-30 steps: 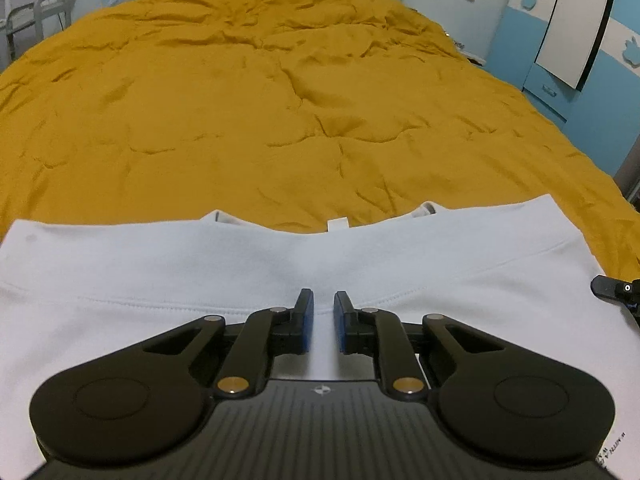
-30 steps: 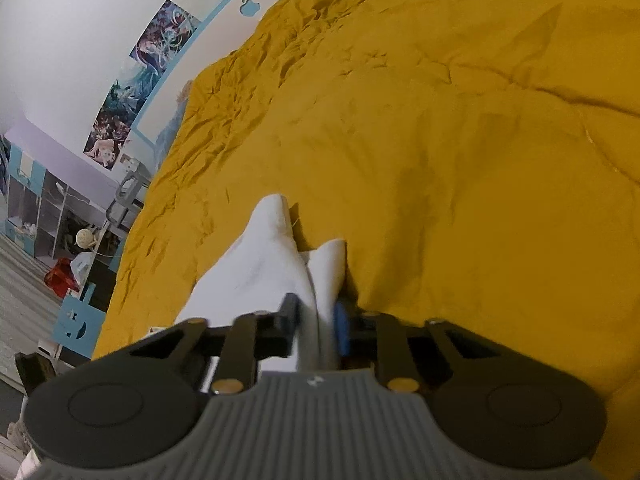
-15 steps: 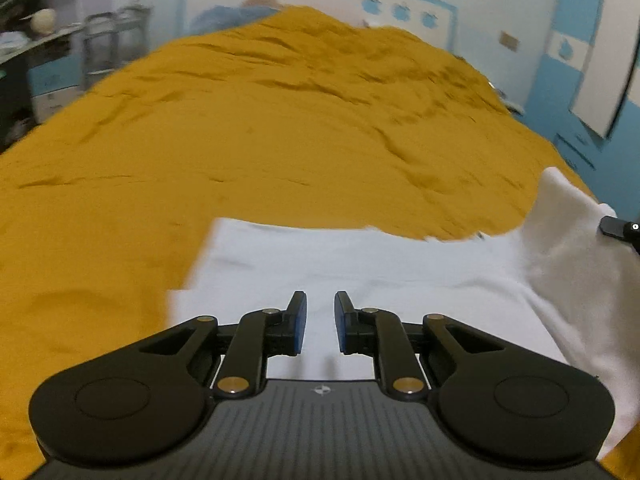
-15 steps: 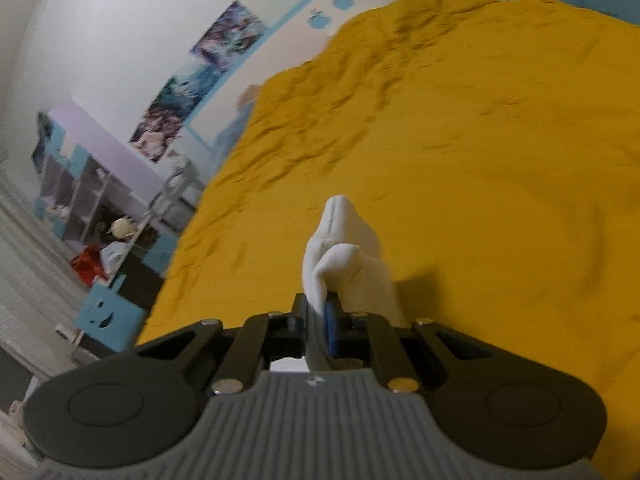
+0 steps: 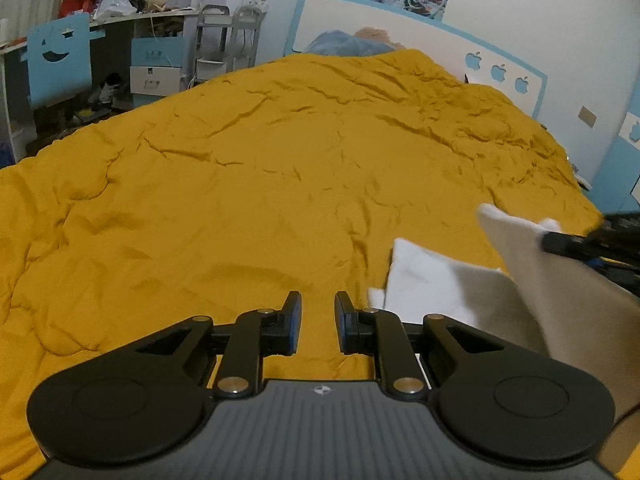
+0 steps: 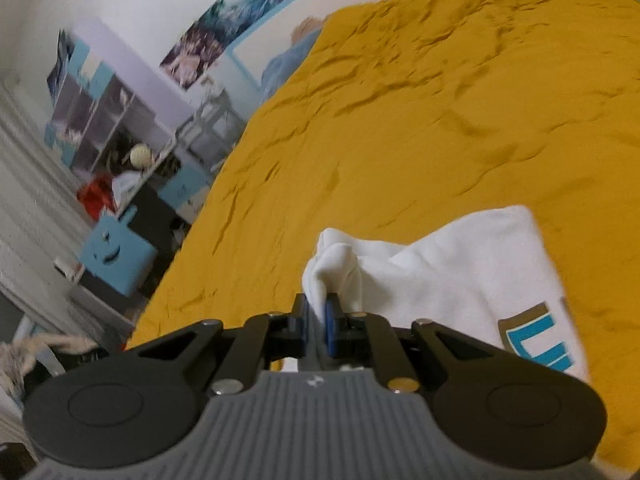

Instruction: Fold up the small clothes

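White garment (image 6: 460, 280), one, between two hand-held grippers.

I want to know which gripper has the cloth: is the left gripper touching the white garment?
Apart. In the left wrist view the left gripper has only the yellow bedspread between its open jaws; the white garment lies to its right.

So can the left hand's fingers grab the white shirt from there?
Probably yes. The left gripper is empty, over bare yellow bedspread, and the white shirt lies just beside it with nothing between. The right gripper already pinches it.
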A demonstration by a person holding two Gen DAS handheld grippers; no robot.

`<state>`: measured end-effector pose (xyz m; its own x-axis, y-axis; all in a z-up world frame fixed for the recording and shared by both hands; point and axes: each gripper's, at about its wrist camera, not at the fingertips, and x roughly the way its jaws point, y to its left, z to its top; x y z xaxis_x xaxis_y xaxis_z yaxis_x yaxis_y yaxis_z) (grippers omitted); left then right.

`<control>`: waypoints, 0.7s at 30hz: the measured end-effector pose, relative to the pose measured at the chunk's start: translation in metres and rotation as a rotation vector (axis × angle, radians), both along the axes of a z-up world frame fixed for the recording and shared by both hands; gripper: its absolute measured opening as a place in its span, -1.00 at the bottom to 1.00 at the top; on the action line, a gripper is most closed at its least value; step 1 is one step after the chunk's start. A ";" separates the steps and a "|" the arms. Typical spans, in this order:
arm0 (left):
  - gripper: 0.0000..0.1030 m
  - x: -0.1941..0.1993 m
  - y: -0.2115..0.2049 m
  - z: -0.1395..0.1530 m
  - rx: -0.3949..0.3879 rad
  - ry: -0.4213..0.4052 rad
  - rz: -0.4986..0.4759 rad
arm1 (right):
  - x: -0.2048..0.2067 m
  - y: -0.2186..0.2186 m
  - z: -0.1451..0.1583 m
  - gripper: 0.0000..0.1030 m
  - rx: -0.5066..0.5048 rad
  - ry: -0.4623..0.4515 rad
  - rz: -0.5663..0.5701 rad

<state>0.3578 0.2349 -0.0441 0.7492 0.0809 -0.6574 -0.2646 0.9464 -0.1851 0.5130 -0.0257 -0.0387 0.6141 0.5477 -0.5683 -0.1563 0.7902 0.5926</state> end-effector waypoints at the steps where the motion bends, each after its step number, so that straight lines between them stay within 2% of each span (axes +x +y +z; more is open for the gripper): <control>1: -0.64 -0.001 0.000 -0.001 -0.001 0.002 -0.007 | -0.001 0.013 -0.004 -0.93 -0.014 0.003 0.012; 8: -0.64 -0.004 0.005 -0.005 -0.015 0.006 -0.050 | 0.000 0.083 -0.037 -0.93 -0.114 0.007 0.079; 15: -0.64 -0.011 0.012 -0.004 -0.023 0.008 -0.045 | 0.020 0.118 -0.074 -0.92 -0.211 0.069 0.147; 18: -0.64 -0.015 0.010 0.002 -0.017 0.031 -0.056 | 0.015 0.123 -0.069 -0.82 -0.229 0.067 0.164; 21: -0.64 -0.024 0.009 0.018 -0.020 0.055 -0.082 | 0.000 0.122 -0.047 -0.70 -0.223 0.040 0.206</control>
<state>0.3342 0.2443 -0.0260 0.7155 0.0068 -0.6986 -0.1966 0.9615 -0.1920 0.5126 0.0961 -0.0852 0.4783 0.5172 -0.7097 -0.3066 0.8556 0.4169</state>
